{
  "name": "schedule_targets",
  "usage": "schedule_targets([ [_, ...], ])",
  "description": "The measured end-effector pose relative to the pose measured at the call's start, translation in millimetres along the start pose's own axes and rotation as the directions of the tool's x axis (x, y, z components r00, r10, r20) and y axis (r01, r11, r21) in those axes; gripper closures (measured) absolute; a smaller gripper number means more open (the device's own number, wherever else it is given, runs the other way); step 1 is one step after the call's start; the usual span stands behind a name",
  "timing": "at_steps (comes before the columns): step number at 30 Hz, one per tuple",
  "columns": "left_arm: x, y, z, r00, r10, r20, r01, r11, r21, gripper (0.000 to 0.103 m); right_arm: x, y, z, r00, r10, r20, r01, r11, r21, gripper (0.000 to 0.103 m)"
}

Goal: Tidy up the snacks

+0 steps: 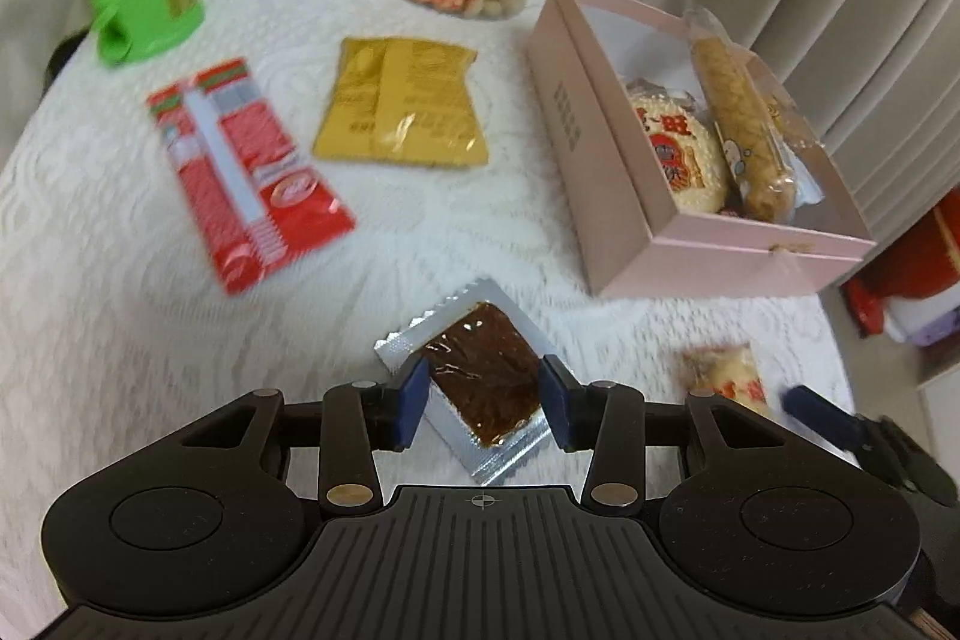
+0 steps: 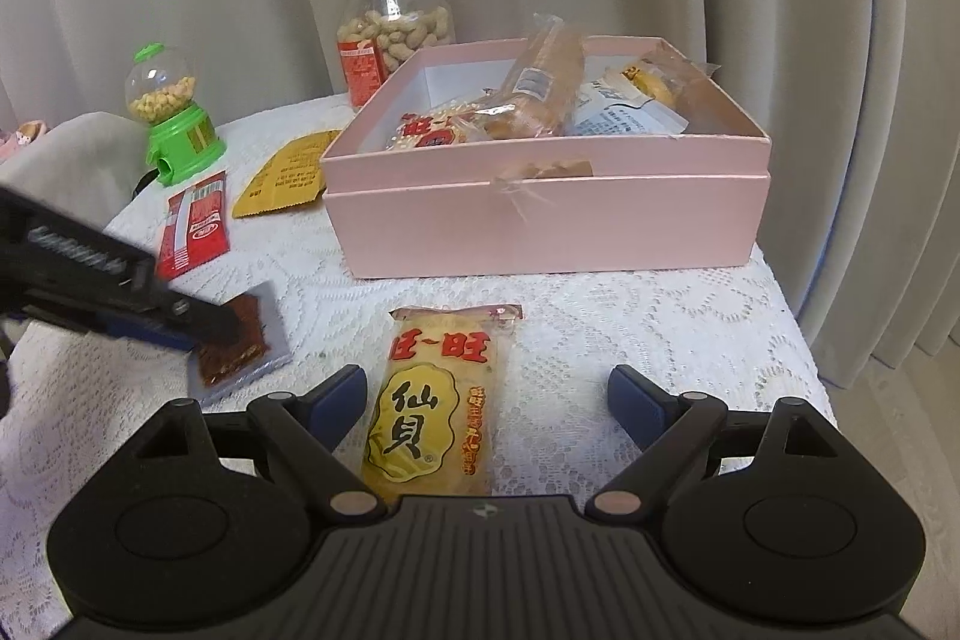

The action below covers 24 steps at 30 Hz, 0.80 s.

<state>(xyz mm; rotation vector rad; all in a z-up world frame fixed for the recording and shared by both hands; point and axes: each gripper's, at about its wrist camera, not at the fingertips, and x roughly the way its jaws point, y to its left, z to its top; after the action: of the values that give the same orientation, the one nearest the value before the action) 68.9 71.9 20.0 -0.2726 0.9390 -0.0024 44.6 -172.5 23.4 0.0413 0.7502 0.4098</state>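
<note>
The left tool, half open, straddles the brown-filled silver packet lying cornerwise on the counter; its pads could slip off the foil. The right tool, wide open, flanks the rice cracker packet, whose long axis points toward the pink box

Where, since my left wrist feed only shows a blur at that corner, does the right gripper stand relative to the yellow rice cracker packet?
Observer: The right gripper is open wide. The cracker packet lies flat on the cloth between its fingers, touching neither.
Operator: The long roll blocks my view into the box. Anything behind it?
Observer: Yes. Beside the long roll, a small clear packet with something yellow inside sits in the pink box, next to a white printed wrapper.
</note>
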Motion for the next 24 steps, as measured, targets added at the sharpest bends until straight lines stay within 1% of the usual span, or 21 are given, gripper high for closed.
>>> schedule_targets([
  [1,3.2,-4.8,2.6,1.000,0.023,0.002,-0.023,0.999,0.023,0.055,-0.4,0.3,-0.3,1.000,-0.002,0.001,0.002,1.000,0.003,0.015],
  [3,8.1,-10.1,7.0,0.999,0.041,0.001,-0.041,0.998,0.045,0.047,-0.7,-0.6,-0.3,1.000,0.000,0.002,0.000,1.000,0.009,0.015],
  [6,15.1,-17.6,12.7,0.997,0.075,0.006,-0.075,0.995,0.070,0.043,-0.7,-1.2,-0.4,1.000,0.003,0.003,-0.003,1.000,0.011,0.015],
  [10,19.6,-30.4,5.9,0.991,0.124,0.049,-0.131,0.976,0.173,0.043,-0.7,-1.6,-0.4,1.000,0.002,0.004,-0.002,1.000,0.012,0.015],
  [12,15.9,-34.5,-3.2,0.988,0.128,0.084,-0.144,0.963,0.229,0.047,-0.8,-2.3,-0.3,1.000,0.005,0.005,-0.005,1.000,0.015,0.015],
  [13,12.4,-32.8,-9.4,0.990,0.104,0.094,-0.125,0.961,0.245,0.048,-0.7,-2.4,-0.3,1.000,0.006,0.005,-0.006,1.000,0.015,0.015],
  [14,7.9,-29.0,-16.0,0.993,0.066,0.099,-0.089,0.964,0.251,0.048,-0.3,-2.7,0.0,1.000,0.007,0.004,-0.007,1.000,0.014,0.015],
  [16,-2.4,-22.0,-28.1,0.995,0.013,0.100,-0.038,0.967,0.253,0.049,-0.5,-4.0,0.9,1.000,0.016,0.000,-0.016,1.000,0.015,0.015],
  [18,-12.5,-19.9,-41.3,0.996,-0.032,0.087,0.008,0.963,0.270,0.054,-2.3,-8.1,4.0,0.999,0.038,-0.015,-0.037,0.999,0.021,0.015],
  [20,-24.1,-19.2,-59.8,0.994,-0.092,0.066,0.066,0.945,0.320,0.054,-8.3,-14.8,8.5,0.998,0.050,-0.035,-0.050,0.999,0.020,0.015],
  [22,-32.3,-20.0,-76.7,0.990,-0.133,0.056,0.103,0.924,0.369,0.054,-20.1,-22.1,13.4,0.999,0.031,-0.035,-0.031,1.000,0.005,0.015],
  [24,-38.4,-20.1,-88.2,0.987,-0.154,0.049,0.122,0.911,0.393,0.054,-34.9,-28.9,17.9,1.000,-0.001,-0.028,0.000,1.000,-0.017,0.015],
])
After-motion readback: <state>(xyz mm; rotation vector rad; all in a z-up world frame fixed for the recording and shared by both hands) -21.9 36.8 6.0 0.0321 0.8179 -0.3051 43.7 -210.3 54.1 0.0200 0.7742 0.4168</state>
